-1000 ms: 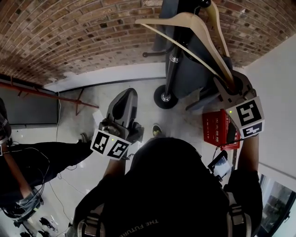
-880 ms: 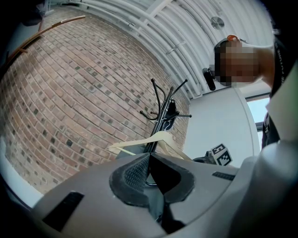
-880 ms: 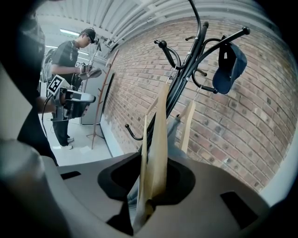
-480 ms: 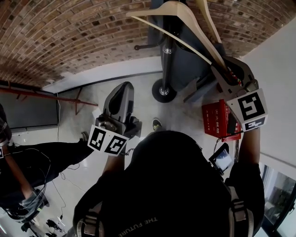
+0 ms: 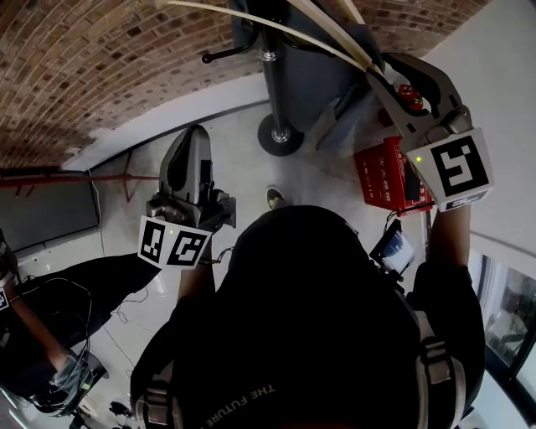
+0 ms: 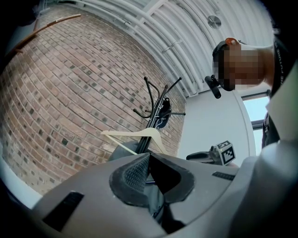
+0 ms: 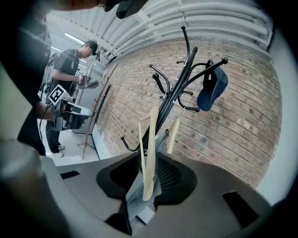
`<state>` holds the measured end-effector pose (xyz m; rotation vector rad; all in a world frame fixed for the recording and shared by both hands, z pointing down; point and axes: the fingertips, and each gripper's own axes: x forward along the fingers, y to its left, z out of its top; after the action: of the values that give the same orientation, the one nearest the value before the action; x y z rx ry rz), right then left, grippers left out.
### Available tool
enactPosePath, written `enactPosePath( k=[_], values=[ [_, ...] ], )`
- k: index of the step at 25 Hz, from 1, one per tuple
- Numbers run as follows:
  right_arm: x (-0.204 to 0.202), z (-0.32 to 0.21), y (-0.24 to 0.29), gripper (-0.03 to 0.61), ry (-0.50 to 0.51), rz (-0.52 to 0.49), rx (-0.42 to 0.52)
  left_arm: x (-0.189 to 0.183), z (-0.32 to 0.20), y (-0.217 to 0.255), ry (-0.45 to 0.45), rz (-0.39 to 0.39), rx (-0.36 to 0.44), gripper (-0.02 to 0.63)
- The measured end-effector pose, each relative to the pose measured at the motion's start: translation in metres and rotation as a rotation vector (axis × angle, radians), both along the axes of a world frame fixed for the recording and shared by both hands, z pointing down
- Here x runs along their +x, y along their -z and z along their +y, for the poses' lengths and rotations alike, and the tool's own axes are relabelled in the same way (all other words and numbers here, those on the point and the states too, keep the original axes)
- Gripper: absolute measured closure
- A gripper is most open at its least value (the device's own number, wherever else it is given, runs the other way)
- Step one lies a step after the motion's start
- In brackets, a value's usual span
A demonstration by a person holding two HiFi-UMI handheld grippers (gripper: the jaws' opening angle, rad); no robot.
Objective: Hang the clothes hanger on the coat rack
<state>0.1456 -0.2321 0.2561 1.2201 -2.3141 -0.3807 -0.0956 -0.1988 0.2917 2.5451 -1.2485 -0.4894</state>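
Observation:
A pale wooden clothes hanger (image 5: 285,23) runs across the top of the head view, partly cut off by the edge. My right gripper (image 5: 378,69) is shut on one end of it. In the right gripper view the hanger's arm (image 7: 150,153) stands between the jaws, right in front of the black coat rack (image 7: 176,95). The rack's pole (image 5: 270,80) and round base (image 5: 280,137) show below the hanger. My left gripper (image 5: 188,142) hangs lower at the left, shut and empty. Its own view shows the left gripper (image 6: 149,160) looking up at the rack (image 6: 156,109) and the hanger (image 6: 139,136).
A blue cap (image 7: 212,88) hangs on an upper hook. Something dark grey (image 5: 314,71) hangs beside the pole. A red box (image 5: 381,172) sits on the floor at the right by a white wall. A brick wall (image 5: 100,67) stands behind. Another person (image 7: 67,69) stands off to the side.
My right gripper has carried the hanger up and closer to the rack, so most of the hanger has left the top of the head view. The left gripper drifted left, still shut.

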Motion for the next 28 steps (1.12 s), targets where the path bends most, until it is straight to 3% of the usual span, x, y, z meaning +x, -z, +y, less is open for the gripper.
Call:
enactPosePath(
  k=[5,9,13,17,28],
  values=[
    [0.012,0.016,0.004,0.46,-0.035,-0.01,0.029,0.013,0.005,-0.001,-0.027,0.003,-0.003,0.594],
    [0.015,0.029,0.006,0.465,-0.028,-0.075,0.041,0.019,0.007,-0.002,-0.041,0.006,-0.002,0.594],
    [0.018,0.036,0.012,0.538,-0.041,-0.151,0.078,0.025,0.006,-0.002,-0.054,0.007,-0.002,0.594],
    [0.019,0.041,0.004,0.558,-0.039,-0.209,0.052,0.029,0.009,-0.002,-0.056,0.009,-0.002,0.594],
    [0.03,0.045,-0.013,0.56,-0.061,-0.197,0.017,0.036,0.018,-0.003,-0.043,0.005,-0.003,0.594]
  ],
)
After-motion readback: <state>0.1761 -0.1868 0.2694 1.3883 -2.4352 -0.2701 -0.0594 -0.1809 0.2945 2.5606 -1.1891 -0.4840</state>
